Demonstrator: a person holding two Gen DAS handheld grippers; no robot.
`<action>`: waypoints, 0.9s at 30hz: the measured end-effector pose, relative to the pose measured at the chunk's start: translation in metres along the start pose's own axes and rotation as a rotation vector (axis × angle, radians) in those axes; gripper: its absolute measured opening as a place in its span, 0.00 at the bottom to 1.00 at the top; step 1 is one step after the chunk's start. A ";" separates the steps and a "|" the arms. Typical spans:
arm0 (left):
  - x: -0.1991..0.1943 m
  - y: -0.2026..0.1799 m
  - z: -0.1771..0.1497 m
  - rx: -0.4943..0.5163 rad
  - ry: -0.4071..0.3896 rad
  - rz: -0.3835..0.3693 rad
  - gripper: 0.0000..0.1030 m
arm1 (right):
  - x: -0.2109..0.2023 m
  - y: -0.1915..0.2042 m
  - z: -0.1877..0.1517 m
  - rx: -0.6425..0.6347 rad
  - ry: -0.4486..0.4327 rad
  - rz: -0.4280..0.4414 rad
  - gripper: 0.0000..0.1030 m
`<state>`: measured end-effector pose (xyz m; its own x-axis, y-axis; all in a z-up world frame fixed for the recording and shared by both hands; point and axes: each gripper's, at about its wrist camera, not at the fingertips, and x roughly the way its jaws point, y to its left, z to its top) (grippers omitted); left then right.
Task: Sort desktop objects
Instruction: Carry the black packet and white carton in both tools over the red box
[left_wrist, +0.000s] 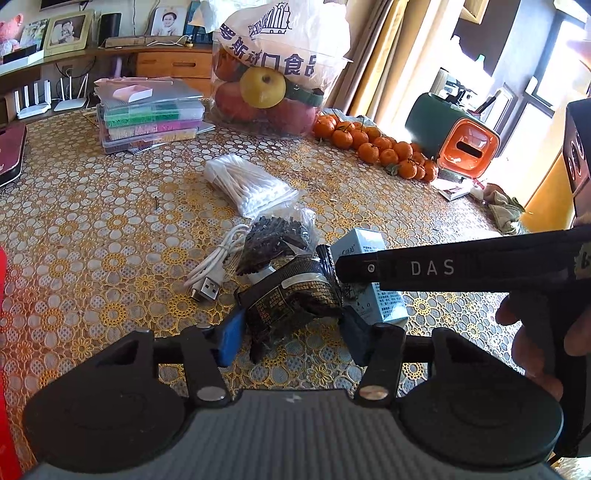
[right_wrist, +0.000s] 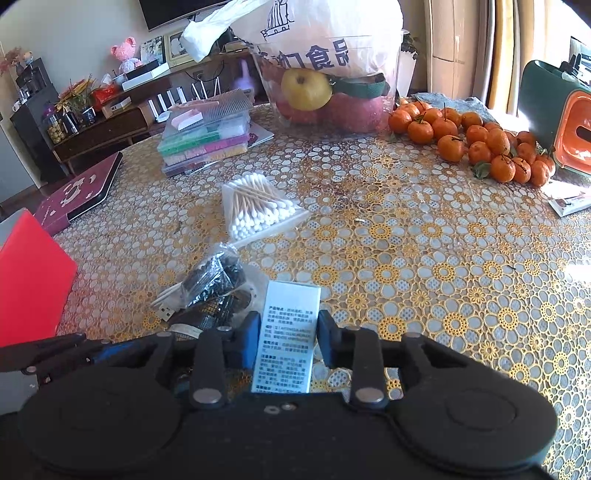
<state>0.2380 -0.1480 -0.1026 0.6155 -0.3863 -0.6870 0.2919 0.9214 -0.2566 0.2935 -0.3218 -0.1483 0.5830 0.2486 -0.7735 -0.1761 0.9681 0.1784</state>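
Closest to me, the right gripper (right_wrist: 287, 334) pinches a small white-and-blue box (right_wrist: 287, 341) between its blue pads, the printed panel of fine Chinese text facing up, too small to read. Beside it, the left gripper (left_wrist: 291, 334) has its fingers spread around a dark foil packet (left_wrist: 291, 295) lying on the lace-patterned tablecloth (left_wrist: 110, 229); the right tool's arm crosses above, lettered "DAS". Just beyond lie a white USB cable (left_wrist: 212, 271), a bag of black bits (left_wrist: 277, 236) and a pack of cotton swabs (right_wrist: 255, 210). Farther back sits a fruit tub (right_wrist: 328, 96), its white bag printed "食品", with mandarins (right_wrist: 480, 144) alongside.
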 end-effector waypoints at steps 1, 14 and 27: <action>-0.002 0.000 0.000 0.001 -0.003 -0.001 0.49 | -0.002 0.000 -0.001 0.000 -0.001 -0.002 0.31; -0.027 -0.005 -0.004 0.003 -0.021 -0.022 0.44 | -0.025 0.003 -0.007 0.008 -0.009 0.007 0.30; -0.072 -0.008 -0.003 -0.004 -0.051 -0.035 0.44 | -0.064 0.022 -0.014 -0.018 -0.030 0.013 0.30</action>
<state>0.1888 -0.1271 -0.0531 0.6416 -0.4200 -0.6419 0.3109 0.9074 -0.2829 0.2417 -0.3171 -0.1033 0.6040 0.2624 -0.7525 -0.1977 0.9641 0.1774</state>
